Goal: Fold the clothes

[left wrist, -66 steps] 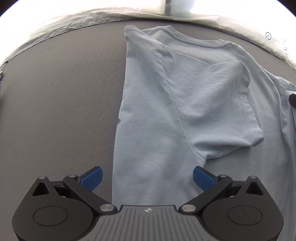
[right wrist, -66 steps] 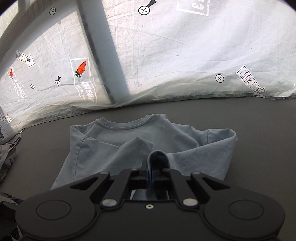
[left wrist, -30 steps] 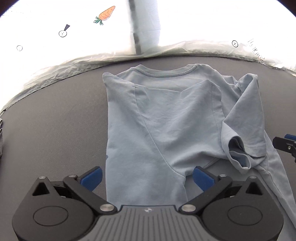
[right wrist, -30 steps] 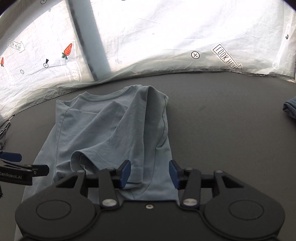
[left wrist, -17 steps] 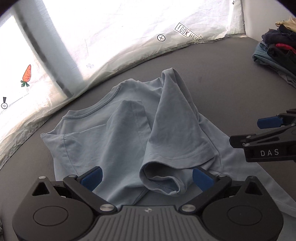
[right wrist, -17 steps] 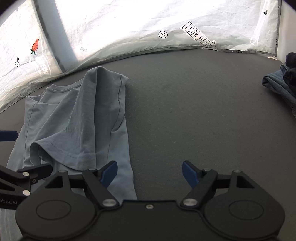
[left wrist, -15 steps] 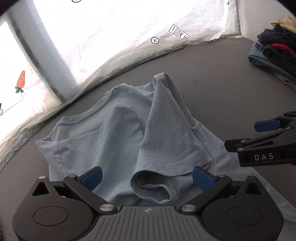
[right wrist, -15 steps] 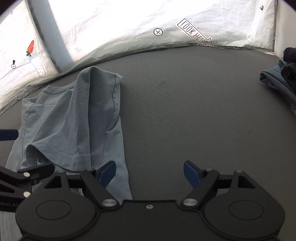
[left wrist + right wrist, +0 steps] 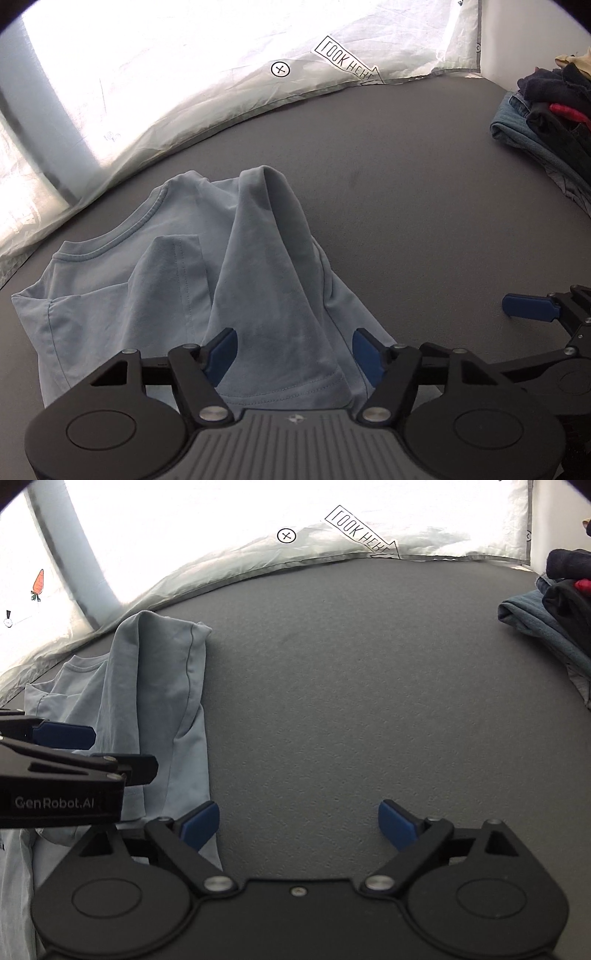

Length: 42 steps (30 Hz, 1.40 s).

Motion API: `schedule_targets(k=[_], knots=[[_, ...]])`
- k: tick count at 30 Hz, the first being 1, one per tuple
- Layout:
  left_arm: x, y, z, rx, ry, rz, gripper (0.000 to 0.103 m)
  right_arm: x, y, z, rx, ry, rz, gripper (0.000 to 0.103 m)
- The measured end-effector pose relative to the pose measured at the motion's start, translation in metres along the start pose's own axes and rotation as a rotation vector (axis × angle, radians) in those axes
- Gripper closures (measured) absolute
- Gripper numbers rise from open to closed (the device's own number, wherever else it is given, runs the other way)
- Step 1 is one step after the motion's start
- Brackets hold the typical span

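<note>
A light blue T-shirt [image 9: 192, 280] lies on the grey surface [image 9: 424, 206], its collar toward the back. One sleeve [image 9: 273, 295] is folded over the body. My left gripper [image 9: 293, 354] hangs over that sleeve's hem, its jaws closing with the cloth between them, and the pads do not visibly press on it. My right gripper [image 9: 299, 827] is to the right of the shirt, jaws opening over bare surface, its left fingertip by the shirt's edge [image 9: 192, 768]. Nothing is between its fingers. In the left wrist view one of the right gripper's fingers [image 9: 528, 307] shows at the right.
A stack of folded dark and denim clothes [image 9: 546, 122] [image 9: 554, 620] sits at the far right. A white printed sheet [image 9: 221, 74] [image 9: 240, 524] rises along the back edge. Bare grey surface lies between the shirt and the stack.
The right gripper let go of the sleeve, opened wide and shifted right off the shirt. The left gripper swung right across the shirt to the folded sleeve and its jaws narrowed.
</note>
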<state>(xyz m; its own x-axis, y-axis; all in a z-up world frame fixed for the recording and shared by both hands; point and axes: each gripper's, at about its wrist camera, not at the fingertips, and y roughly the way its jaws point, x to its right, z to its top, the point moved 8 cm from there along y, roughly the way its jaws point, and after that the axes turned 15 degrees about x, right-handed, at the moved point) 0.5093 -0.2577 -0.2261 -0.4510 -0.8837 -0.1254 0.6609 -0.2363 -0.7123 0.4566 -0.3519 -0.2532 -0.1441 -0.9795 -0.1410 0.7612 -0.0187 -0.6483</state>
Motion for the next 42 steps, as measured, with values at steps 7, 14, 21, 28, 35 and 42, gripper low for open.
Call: schedule_targets(k=[7, 14, 21, 28, 35, 42], knots=[[-0.024, -0.001, -0.009, -0.018, -0.103, 0.013, 0.09, -0.002, 0.002, 0.0, -0.001, -0.013, -0.007, 0.006], [-0.073, -0.015, -0.002, 0.028, -0.15, 0.109, 0.094, -0.006, 0.005, -0.001, -0.018, -0.046, -0.008, 0.001], [-0.14, -0.016, 0.002, 0.045, -0.229, 0.225, 0.094, -0.008, 0.006, -0.003, -0.028, -0.073, -0.019, 0.0], [-0.181, -0.011, -0.014, 0.022, -0.294, 0.32, 0.093, -0.011, 0.008, -0.002, -0.037, -0.092, -0.026, 0.0], [-0.151, -0.034, -0.024, 0.067, -0.284, 0.22, 0.042, -0.013, 0.008, -0.003, -0.035, -0.098, -0.042, 0.0], [-0.111, -0.019, -0.034, -0.007, -0.287, 0.122, 0.028, -0.014, 0.008, -0.003, -0.033, -0.099, -0.042, 0.0]])
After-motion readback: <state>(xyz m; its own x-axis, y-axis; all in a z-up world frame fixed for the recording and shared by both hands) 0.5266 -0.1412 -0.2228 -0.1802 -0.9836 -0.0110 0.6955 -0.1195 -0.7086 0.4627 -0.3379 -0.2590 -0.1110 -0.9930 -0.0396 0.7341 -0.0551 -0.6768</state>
